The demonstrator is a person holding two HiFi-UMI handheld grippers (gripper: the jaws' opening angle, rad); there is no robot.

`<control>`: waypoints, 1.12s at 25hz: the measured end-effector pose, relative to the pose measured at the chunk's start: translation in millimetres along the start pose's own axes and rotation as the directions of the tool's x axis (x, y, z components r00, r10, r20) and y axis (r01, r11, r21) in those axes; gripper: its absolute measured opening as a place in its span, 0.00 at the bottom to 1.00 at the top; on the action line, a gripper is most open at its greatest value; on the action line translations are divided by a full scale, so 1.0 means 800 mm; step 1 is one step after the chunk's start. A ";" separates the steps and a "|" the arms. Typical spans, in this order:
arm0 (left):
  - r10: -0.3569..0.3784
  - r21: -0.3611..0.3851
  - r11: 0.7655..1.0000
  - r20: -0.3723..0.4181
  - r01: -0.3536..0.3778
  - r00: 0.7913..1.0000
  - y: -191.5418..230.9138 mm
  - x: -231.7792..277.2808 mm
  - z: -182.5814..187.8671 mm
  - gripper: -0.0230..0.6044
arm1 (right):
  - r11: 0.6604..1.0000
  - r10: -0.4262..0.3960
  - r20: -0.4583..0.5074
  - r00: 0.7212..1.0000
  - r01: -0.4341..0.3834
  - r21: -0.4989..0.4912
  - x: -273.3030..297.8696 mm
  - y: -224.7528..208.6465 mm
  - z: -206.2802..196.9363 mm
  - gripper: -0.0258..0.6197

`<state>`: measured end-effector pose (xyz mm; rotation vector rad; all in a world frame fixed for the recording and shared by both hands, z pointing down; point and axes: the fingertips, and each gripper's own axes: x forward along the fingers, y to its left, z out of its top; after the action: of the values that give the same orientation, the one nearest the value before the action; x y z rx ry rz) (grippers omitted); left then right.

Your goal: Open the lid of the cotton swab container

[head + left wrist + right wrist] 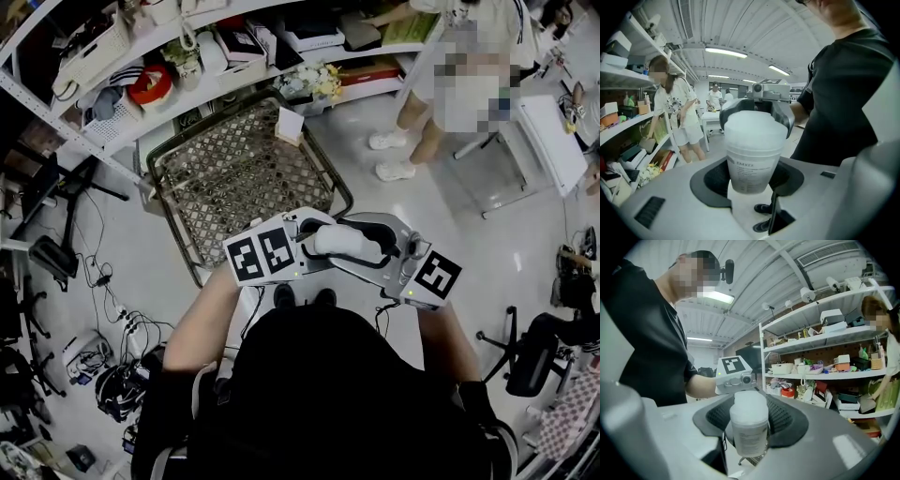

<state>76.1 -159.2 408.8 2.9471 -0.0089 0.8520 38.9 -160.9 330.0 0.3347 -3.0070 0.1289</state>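
Note:
The cotton swab container [751, 171] is a frosted white tub with a printed label and a wider white lid [752, 129]. It stands upright between my two grippers, which face each other in front of my chest. My left gripper [749, 177] is shut on the labelled body, its dark pads on both sides. My right gripper [750, 427] comes from the opposite side, and its dark fingers [782, 114] wrap the lid. The container [749, 430] fills the gap between the right gripper's pads. In the head view both grippers [309, 248] [377, 248] meet and mostly cover the container.
A metal mesh rack [239, 173] lies on the floor ahead. Cluttered shelves [187, 66] run along the back. A person [450, 84] stands at the far right by a white table [553, 141]. Cables and a power strip [127, 328] lie on the floor at the left.

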 end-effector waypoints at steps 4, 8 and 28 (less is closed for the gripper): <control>-0.003 -0.020 1.000 -0.028 0.002 1.000 -0.002 -0.004 -0.004 0.37 | 1.000 0.013 -0.005 1.000 -0.013 -0.006 0.005 0.004 0.003 0.39; -0.037 -0.100 0.994 -0.019 0.035 0.999 -0.006 -0.001 -0.013 0.36 | 0.996 -0.041 -0.049 0.998 0.036 -0.086 0.003 0.003 -0.001 0.38; 0.122 -0.092 0.988 -0.044 -0.125 0.992 0.026 -0.017 -0.016 0.37 | 0.999 -0.023 0.112 0.993 0.027 -0.032 -0.017 0.018 0.035 0.28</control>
<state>57.2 -179.2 414.1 2.8658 -0.2257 0.8960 46.3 -146.9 299.2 0.3890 -3.1097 0.0596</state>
